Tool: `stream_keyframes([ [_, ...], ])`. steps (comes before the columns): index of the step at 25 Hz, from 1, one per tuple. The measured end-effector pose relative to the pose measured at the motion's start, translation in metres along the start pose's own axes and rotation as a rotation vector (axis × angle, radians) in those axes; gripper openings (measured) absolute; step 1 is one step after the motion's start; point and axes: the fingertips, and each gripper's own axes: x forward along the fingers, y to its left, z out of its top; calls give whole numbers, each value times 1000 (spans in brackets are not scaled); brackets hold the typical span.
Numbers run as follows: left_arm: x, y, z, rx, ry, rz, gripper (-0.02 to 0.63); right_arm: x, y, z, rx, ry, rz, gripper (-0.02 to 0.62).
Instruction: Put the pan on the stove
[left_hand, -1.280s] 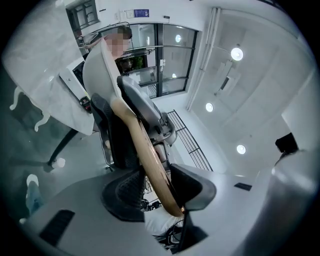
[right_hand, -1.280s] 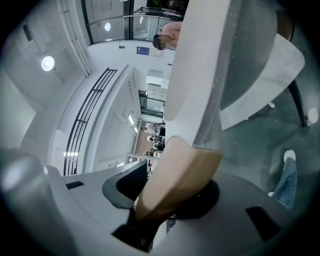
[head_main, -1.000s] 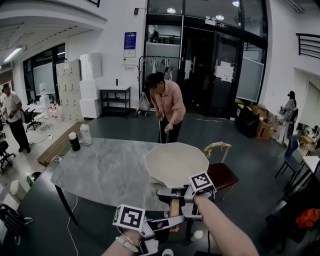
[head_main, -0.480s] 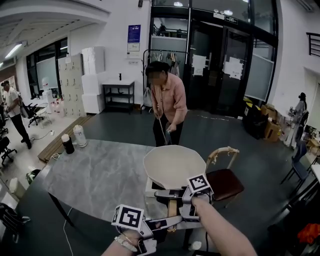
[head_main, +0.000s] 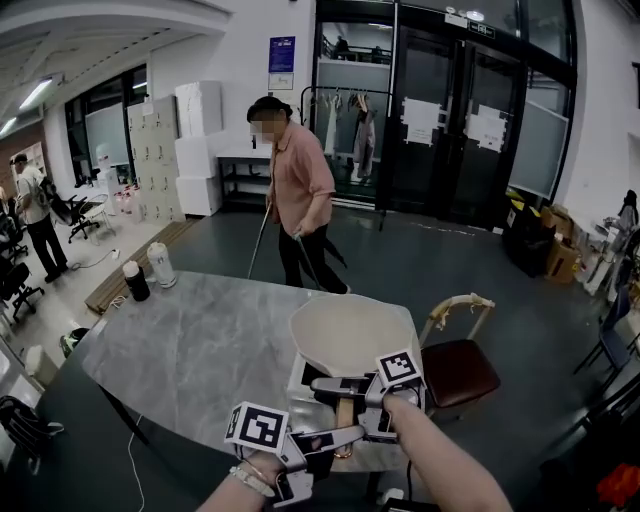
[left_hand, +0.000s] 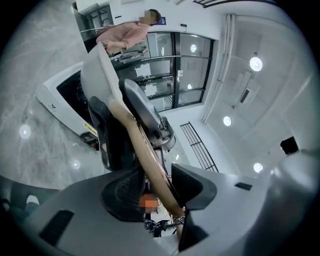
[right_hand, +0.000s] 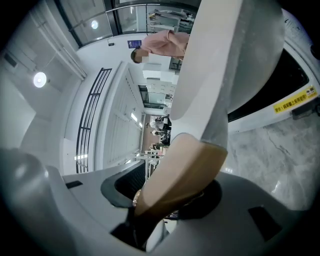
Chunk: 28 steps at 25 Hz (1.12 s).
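Observation:
A cream pan (head_main: 350, 335) with a wooden handle (head_main: 346, 420) hangs just over a white stove (head_main: 300, 385) with a black glass top, at the near right corner of the marble table (head_main: 200, 340). Whether the pan touches the stove I cannot tell. My right gripper (head_main: 335, 385) grips the handle close to the bowl; its jaws have just been opening, with the handle (right_hand: 185, 175) still pressed between them. My left gripper (head_main: 345, 437) holds the handle's near end (left_hand: 142, 150). In the gripper views the pan (left_hand: 97, 75) (right_hand: 215, 60) hangs beside the stove (left_hand: 55, 97) (right_hand: 280, 75).
A wooden chair (head_main: 455, 365) with a dark red seat stands right of the table, close to the stove. A dark cup (head_main: 135, 282) and a pale bottle (head_main: 160, 265) sit at the table's far left edge. Beyond the table a person (head_main: 295, 190) in a pink shirt walks with a stick.
Both grippers carried the pan down and forward, and it now hangs over the stove, which has come into view beneath it. The person in pink turned and walked to the left.

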Motion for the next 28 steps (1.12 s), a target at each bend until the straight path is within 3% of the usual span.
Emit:
stream_keyframes([
  [15, 2, 31, 13, 13, 24, 48, 167, 6, -19, 25, -34, -30, -5, 195],
  [22, -1, 44, 0, 12, 42, 76, 161, 7, -30, 15, -108, -20, -46, 210],
  [28, -2, 51, -5, 20, 68, 113, 160, 6, -39, 11, -151, -1, -129, 260],
])
